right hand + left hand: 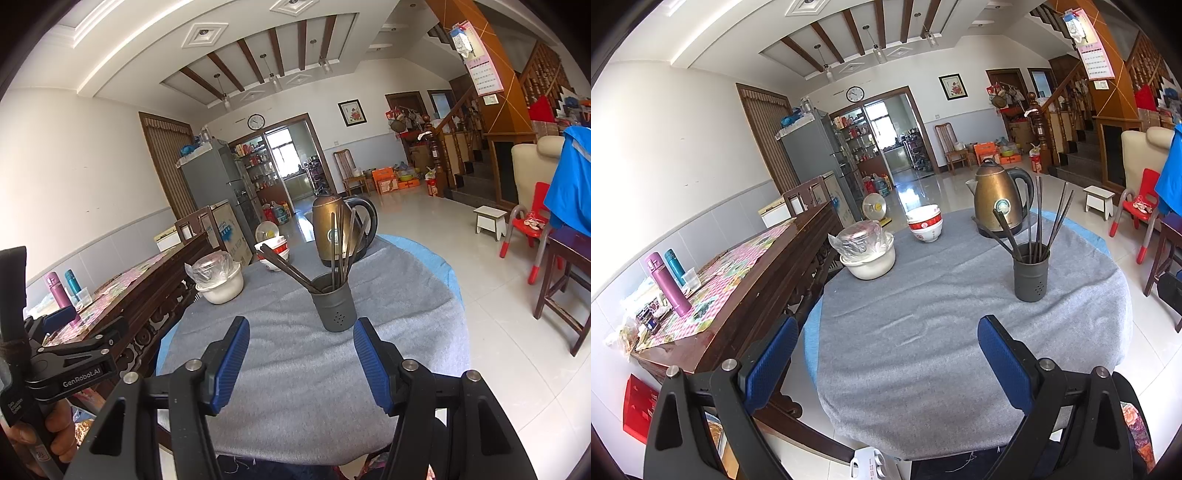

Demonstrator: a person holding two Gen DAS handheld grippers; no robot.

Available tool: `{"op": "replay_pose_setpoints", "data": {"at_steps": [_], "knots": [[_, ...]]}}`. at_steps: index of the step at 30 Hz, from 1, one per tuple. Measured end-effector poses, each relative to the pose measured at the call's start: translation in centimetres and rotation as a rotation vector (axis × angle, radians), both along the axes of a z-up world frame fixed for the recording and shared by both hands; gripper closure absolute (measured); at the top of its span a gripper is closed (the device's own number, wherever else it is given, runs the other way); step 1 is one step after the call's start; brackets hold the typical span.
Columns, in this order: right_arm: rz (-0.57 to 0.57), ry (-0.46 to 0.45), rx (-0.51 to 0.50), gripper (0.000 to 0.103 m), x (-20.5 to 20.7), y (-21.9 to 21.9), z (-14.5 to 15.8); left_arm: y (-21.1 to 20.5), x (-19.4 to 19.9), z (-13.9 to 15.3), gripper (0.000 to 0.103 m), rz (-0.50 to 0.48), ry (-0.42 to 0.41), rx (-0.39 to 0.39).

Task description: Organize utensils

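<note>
A dark grey utensil holder (1030, 275) stands on the grey-clothed round table (905, 332), right of centre. Several dark chopsticks (1038, 218) stick out of it and fan apart. My left gripper (888, 356) hovers over the near part of the table, open wide, with nothing between its blue pads (772, 363). In the right wrist view the holder (334, 306) sits just beyond my right gripper (301, 365), which is open and empty. The chopsticks (340, 243) lean left and right there.
A bronze kettle (999, 199) stands behind the holder, with stacked bowls (925, 223) and a white pot under plastic (868, 256) at the table's far left. A wooden sideboard (746, 280) with bottles runs along the left. A hand (55, 432) holds the left gripper.
</note>
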State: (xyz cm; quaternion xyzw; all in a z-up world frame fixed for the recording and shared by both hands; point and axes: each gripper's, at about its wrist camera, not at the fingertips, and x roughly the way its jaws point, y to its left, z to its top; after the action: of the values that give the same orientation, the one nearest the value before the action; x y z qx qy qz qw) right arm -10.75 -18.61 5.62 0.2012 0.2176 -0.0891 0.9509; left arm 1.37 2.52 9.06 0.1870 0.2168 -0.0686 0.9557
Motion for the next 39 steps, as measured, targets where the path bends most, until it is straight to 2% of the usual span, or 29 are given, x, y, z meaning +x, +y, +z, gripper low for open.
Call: {"op": "replay_pose_setpoints", "data": {"at_steps": [39], "knots": [[0.002,-0.002,-0.003,0.040,-0.01,0.22,-0.03,0.95,0.60,-0.67,0.005,0.016,0.002,0.009]]}}
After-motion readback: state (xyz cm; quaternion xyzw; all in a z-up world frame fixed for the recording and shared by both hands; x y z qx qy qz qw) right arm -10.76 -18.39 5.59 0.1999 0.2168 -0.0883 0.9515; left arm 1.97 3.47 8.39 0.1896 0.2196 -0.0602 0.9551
